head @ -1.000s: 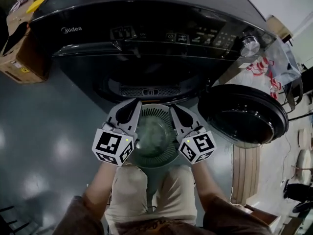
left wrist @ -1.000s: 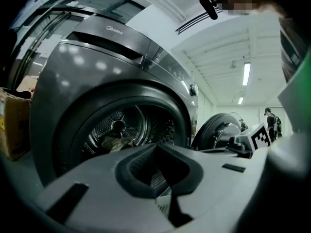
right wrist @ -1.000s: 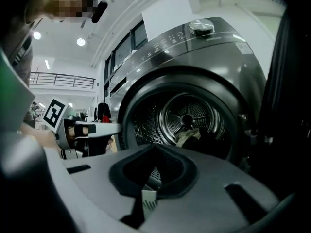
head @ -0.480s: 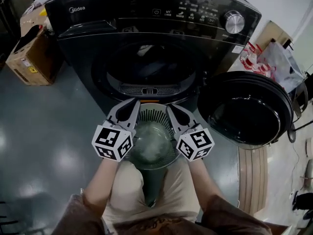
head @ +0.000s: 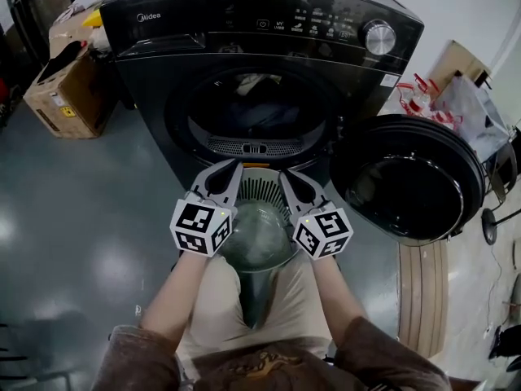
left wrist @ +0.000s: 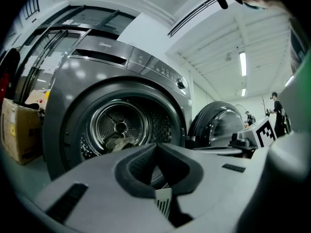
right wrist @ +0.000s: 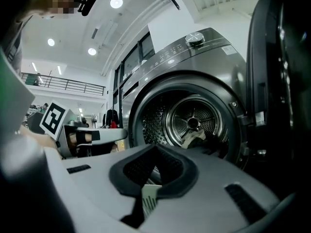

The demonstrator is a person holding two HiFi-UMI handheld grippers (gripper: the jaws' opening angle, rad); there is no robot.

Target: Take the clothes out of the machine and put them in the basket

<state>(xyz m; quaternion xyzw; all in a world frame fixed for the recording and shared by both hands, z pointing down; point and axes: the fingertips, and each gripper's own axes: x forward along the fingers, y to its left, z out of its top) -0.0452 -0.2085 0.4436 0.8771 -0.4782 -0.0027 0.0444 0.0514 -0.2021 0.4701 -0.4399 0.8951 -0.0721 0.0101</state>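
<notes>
Holding the pale grey-green round slatted plastic basket (head: 260,235) between them, both my jaws are busy. The left gripper (head: 231,168) has its jaws closed narrow on a strip of the basket's slatted wall on the left side. The right gripper (head: 286,176) is pinched the same way on the right side. The basket hangs over my knees, just near of the dark grey front-loading washing machine (head: 163,137).

The clothes (head: 254,108) are a crumpled heap of pale and dark cloth low in the steel drum. They lie straight ahead and far of my jaws, beyond the open porthole. The heap sprawls across the drum floor with no clear long axis that I can make out. Neither hand looks nearer; both sit about level in front of the opening. I judge the basket must go down before either pair of jaws can reach in.

On the far left, the brown cardboard box (head: 69,88) carries a yellow label too small to read. The machine's top panel reads "Midea" (head: 148,16) at its left end. The white control icons beside the silver knob (head: 379,37) are too fine to read. The round dark door (head: 407,177) stands swung open at the right.
</notes>
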